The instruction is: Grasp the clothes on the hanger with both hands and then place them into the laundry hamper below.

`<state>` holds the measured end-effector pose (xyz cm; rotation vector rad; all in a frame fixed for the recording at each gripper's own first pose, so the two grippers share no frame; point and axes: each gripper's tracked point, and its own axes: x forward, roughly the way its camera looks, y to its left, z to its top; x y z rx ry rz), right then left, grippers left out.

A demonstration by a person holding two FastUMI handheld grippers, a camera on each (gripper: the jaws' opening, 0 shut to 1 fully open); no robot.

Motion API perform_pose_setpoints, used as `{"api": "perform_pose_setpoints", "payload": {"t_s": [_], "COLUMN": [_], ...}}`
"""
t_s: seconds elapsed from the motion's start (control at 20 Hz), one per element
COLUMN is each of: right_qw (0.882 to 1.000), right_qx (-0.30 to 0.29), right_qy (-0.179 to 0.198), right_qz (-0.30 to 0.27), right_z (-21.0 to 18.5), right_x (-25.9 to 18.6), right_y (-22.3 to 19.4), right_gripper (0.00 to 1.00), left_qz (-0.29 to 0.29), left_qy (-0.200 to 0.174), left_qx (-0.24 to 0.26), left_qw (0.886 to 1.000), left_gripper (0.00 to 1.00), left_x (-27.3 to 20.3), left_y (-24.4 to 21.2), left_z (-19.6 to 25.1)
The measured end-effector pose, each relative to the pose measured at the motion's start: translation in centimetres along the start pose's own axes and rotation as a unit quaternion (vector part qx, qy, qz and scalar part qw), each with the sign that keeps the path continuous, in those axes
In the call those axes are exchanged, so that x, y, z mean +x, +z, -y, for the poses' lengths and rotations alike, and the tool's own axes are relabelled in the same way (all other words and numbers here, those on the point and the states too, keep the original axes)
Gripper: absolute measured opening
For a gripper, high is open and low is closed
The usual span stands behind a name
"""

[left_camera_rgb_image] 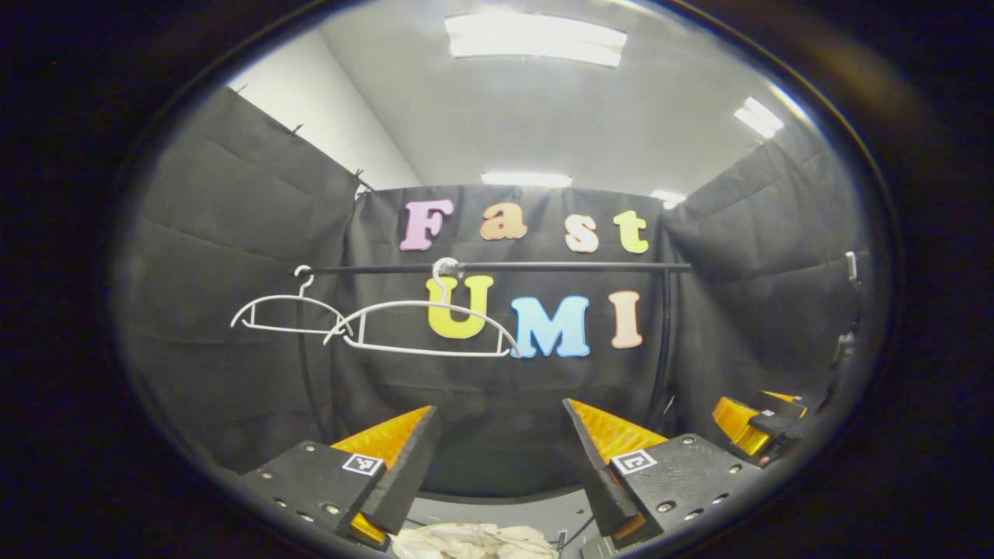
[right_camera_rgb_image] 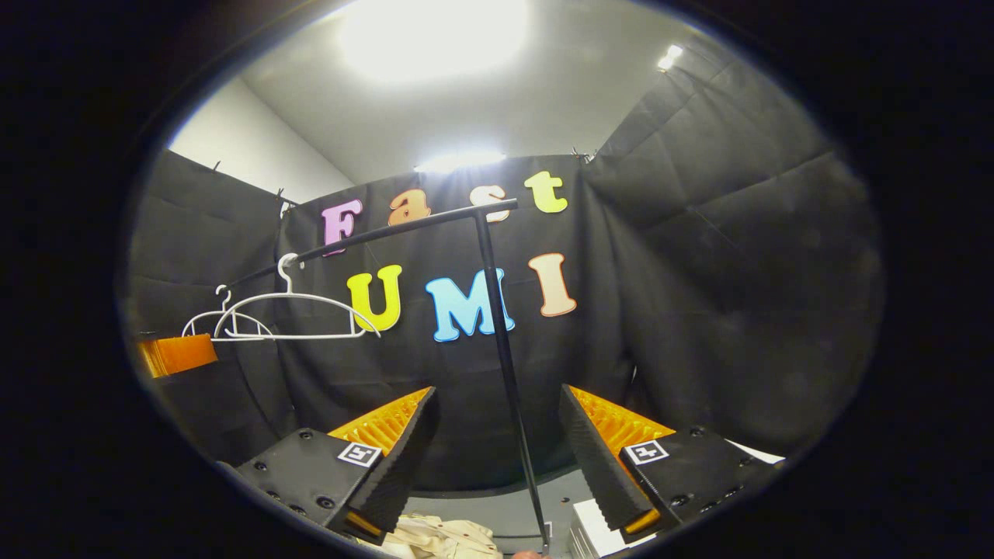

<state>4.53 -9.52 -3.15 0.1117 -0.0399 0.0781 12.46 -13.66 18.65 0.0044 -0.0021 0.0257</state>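
Fingers [left_camera_rgb_image: 419, 458] spread, cream clothes [left_camera_rgb_image: 474, 541] below, hangers [left_camera_rgb_image: 427, 330] bare

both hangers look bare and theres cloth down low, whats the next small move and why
Probably just ease both grippers back and stop. Both white hangers on the rail hang empty, a cream garment lies low beneath the fingers, and the left gripper and right gripper stand open, holding nothing. The hamper's rim can't be made out, so I'd check that the garment really sits inside.
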Motion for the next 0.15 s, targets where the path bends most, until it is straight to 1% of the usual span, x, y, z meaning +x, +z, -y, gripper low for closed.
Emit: {"api": "perform_pose_setpoints", "payload": {"t_s": [0.1, 0.15], "right_qw": [1.0, 0.999], "right_qx": [-0.02, -0.028], "right_qy": [-0.017, -0.026], "right_qz": [-0.005, -0.01], "right_z": [0.7, 0.9], "right_x": [-0.1, -0.2], "right_y": [-0.7, -1.0], "right_gripper": [0.98, 0.92], "left_qz": [-0.006, -0.006], "left_qy": [0.004, 0.005], "left_qx": [0.011, 0.015], "left_qw": [1.0, 1.0], "left_gripper": [0.92, 0.92], "left_x": [0.1, 0.1], "left_y": [-0.4, -0.7], "left_z": [-1.4, -2.0]}}
